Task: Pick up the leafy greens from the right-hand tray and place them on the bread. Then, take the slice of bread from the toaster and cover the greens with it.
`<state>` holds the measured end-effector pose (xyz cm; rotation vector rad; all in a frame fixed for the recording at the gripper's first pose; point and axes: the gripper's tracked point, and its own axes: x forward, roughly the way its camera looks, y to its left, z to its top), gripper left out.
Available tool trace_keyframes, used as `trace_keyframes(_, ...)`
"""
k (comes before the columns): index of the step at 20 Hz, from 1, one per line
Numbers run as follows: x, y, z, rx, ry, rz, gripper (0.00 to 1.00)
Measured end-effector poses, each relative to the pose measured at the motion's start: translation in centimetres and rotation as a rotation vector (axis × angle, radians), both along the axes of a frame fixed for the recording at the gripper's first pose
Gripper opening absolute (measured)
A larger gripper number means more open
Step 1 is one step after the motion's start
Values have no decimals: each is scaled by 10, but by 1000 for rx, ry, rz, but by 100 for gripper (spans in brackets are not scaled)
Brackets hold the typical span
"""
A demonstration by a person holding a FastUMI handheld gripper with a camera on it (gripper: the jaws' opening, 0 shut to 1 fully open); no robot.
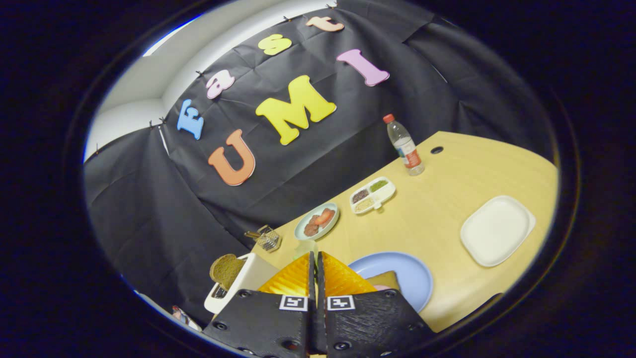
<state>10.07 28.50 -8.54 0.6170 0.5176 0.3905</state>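
The gripper (315,256) has its fingers pressed together on pale leafy greens (304,247). The blue plate (415,278) lies at four o'clock of the fingertips, the toaster (248,278) with its bread slice (227,270) at eight.

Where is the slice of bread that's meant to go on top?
The brown bread slice sticks up from the white toaster, just left of the shut tool, near the small wire basket.

Table (447,223): pale wood top, cable hole at far edge. On it I count: water bottle (405,146) far, upright; divided tray (372,195) w/ 3 fillings; round plate (316,222) w/ reddish food, left of tray; wire basket (268,238) further left; toaster (238,286) near left w/ bread slice (226,270) sticking up; blue plate (402,276) near ctr; empty white tray (497,229) right.
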Motion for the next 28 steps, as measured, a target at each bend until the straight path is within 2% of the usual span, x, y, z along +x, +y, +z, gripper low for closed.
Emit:
trace_keyframes(2,-2,15,-14,61,42,2,0)
trace_keyframes(4,1,15,-29,123,86,-29,0)
trace_keyframes(7,9,3,-52,141,135,-74,0)
trace_keyframes(10,15,-18,-65,84,132,-116,0)
trace_keyframes(16,15,-50,-95,-75,133,-145,0)
trace_keyframes(17,16,-52,-100,-95,138,-144,8)
trace_keyframes(18,15,-52,-105,-110,142,-138,8)
trace_keyframes(20,11,-57,-107,-128,144,-139,21)
trace_keyframes(24,4,-69,-92,-179,87,-165,51)
trace_keyframes(25,2,-71,-83,-199,53,-171,58)
trace_keyframes(27,-2,-73,-55,-261,-37,-186,81)
trace_keyframes(28,-6,-71,-36,-291,-89,-191,86)
